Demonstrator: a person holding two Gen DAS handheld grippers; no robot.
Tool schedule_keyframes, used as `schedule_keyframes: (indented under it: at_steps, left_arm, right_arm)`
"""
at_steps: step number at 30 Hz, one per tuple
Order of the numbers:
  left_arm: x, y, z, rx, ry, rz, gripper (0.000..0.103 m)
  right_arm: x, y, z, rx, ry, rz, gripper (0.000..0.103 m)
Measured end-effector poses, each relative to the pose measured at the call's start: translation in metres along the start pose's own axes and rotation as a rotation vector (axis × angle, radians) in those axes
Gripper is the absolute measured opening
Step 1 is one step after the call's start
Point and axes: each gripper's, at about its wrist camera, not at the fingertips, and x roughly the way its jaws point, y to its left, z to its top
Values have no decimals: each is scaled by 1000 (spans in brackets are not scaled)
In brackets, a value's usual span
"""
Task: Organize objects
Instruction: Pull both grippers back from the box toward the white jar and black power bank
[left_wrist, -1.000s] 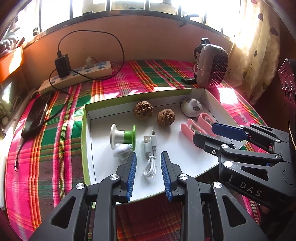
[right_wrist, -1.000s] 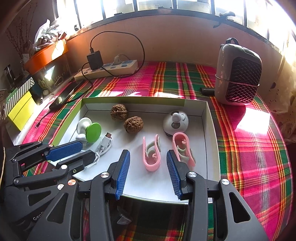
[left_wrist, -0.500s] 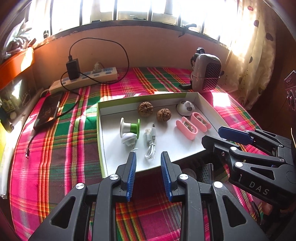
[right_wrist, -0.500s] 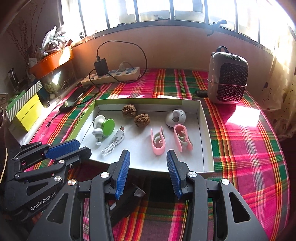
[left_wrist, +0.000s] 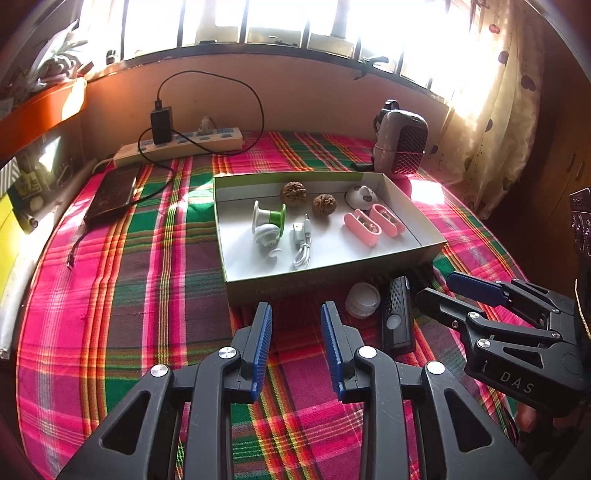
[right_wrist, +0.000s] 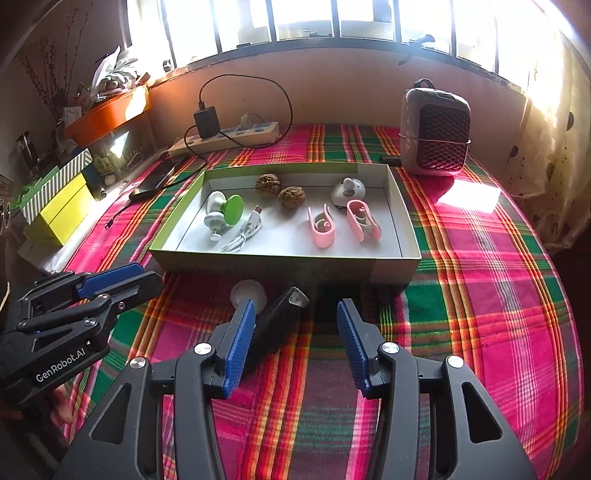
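Note:
A shallow green-edged box (left_wrist: 325, 282) (right_wrist: 284, 264) on the plaid cloth holds two walnuts (left_wrist: 324, 204), a green-and-white spool (left_wrist: 271, 219), a white cable (left_wrist: 302, 245), two pink clips (left_wrist: 364, 227) and a small white round gadget (left_wrist: 360, 195). In front of the box lie a white round cap (left_wrist: 362, 300) (right_wrist: 248, 293) and a black flashlight-like bar (left_wrist: 396, 314) (right_wrist: 275, 321). My left gripper (left_wrist: 296, 343) is open and empty, short of the box. My right gripper (right_wrist: 293, 341) is open and empty, its left finger next to the black bar.
A power strip (left_wrist: 177, 146) with a black charger and cable lies at the back. A dark phone (left_wrist: 112, 192) lies at left. A small heater (right_wrist: 436, 136) stands at back right. Yellow boxes (right_wrist: 62, 206) and an orange tray (right_wrist: 110, 114) sit left.
Both grippers have pulled back from over the box toward me. The white cap and black bar in front of the box have come into view. Both stay open.

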Motion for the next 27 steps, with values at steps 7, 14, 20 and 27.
schedule_keyframes:
  at_steps: [7,14,20,27]
  left_arm:
    - [-1,6,-18,0,36,-8,26]
    - [2,10,-23,4,57,-21,26]
    - [5,11,-22,9,68,-30,26]
    - [11,12,-20,16,83,-37,26]
  right_arm:
    - [6,8,-10,15,25,4,48]
    - [21,16,-13,15,64,-6,55]
    - [33,16,-12,27,88,-31,56]
    - [40,13,-10,20,100,-76,56]
